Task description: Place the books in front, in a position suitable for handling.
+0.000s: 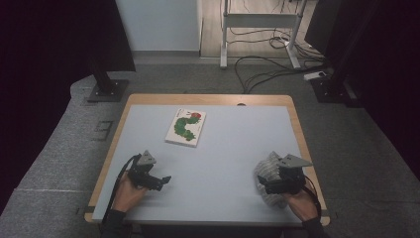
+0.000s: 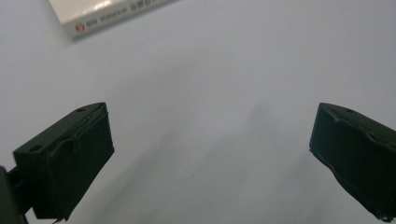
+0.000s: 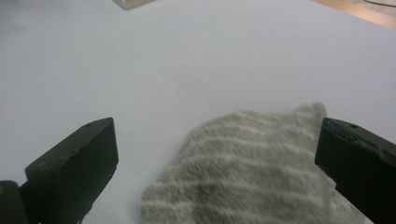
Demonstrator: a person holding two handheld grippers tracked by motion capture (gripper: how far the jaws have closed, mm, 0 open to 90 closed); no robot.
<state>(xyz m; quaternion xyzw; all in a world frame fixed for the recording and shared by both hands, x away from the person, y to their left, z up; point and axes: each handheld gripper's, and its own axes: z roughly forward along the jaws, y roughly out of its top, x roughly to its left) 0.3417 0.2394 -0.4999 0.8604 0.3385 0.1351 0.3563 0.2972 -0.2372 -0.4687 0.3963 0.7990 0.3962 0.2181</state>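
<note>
A grey cloth with pale stripes (image 1: 267, 173) lies crumpled on the pale table (image 1: 228, 139) near its right front corner. My right gripper (image 1: 263, 187) hovers over it with both jaws spread wide; in the right gripper view the cloth (image 3: 252, 172) lies flat on the table between and below the jaws, untouched by either pad. A picture book with a green caterpillar on its cover (image 1: 185, 127) rests left of the table's middle. My left gripper (image 1: 163, 181) is at the front left, open over bare table, with the book's spine (image 2: 109, 11) far ahead.
The table's wooden rim (image 1: 297, 129) frames the pale top. Beyond it are grey carpet, a white desk frame (image 1: 257, 29) with cables on the floor, and dark stands (image 1: 106, 84) at both back corners.
</note>
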